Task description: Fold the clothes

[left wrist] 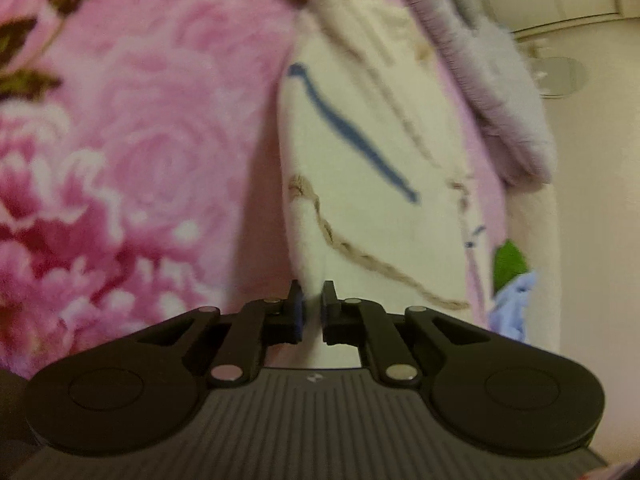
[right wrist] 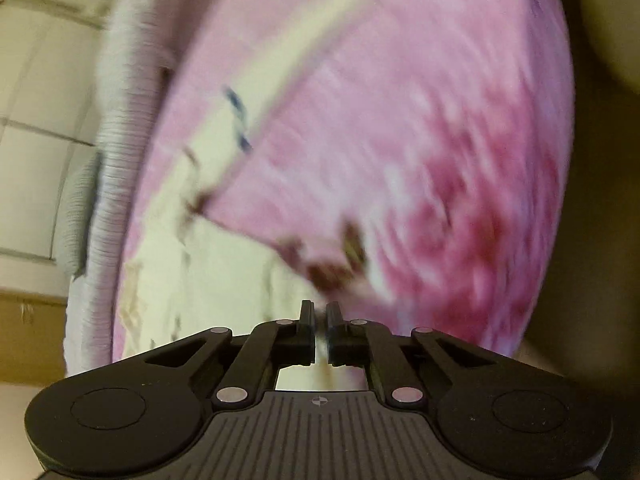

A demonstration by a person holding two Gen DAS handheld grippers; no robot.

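While cream garment (left wrist: 360, 152) lies on pink floral blanket (left wrist: 140, 140), blue stripe and tan cord visible on it. Left gripper (left wrist: 312, 308) jaws nearly together, pinching garment's near edge. Right gripper (right wrist: 320, 320) jaws likewise pinching cream cloth; view blurred. Lavender knit piece (left wrist: 500, 100) just beyond garment.

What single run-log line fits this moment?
left gripper: shut on cream fleece garment | right gripper: same | pink floral blanket beneath
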